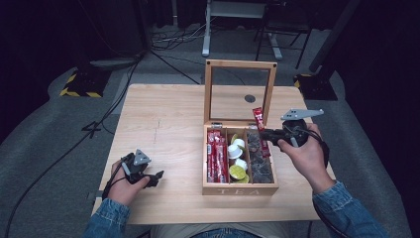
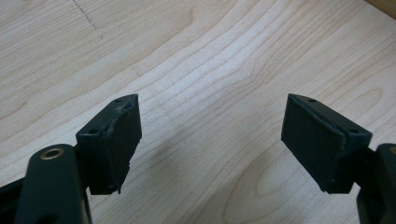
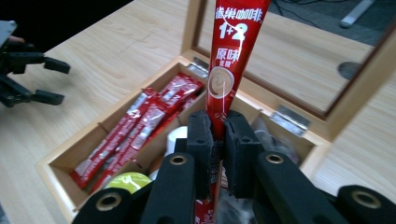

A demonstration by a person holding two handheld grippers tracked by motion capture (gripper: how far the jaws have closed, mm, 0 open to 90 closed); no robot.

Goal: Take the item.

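Pale wooden bench [image 1: 163, 129], largest thing in sight, carrying a wooden tea box [image 1: 239, 187] toward its right half, nearer the front edge than the back. Box lid [image 1: 240, 63] swung up and standing upright at the back, likely so that the three compartments stay open to reach from above. Left compartment packed with red coffee sachets [image 1: 216, 156] lying lengthwise; middle one holding small round creamer cups [image 1: 236, 158], some white, some yellow-green; right one filled with dark packets [image 1: 260, 161], too dim to name.

Right gripper [image 3: 218, 140] hanging above the back of the right compartment, near the bench's right edge, fingers [image 3: 200, 140] clenched on a single red coffee sachet [image 3: 231, 60]. Sachet pinched low on its length and standing upright, printed face toward the camera, top end rising well clear of the box rim: a hold that probably keeps the thin packet from flopping or catching on the dividers while being carried over the box, perhaps toward the red row at the left.

Left gripper [image 1: 148, 174] resting by the front left corner of the bench, well apart from the box, fingers [image 2: 116, 140] spread wide with nothing but bare wood between them, seemingly parked out of the way.
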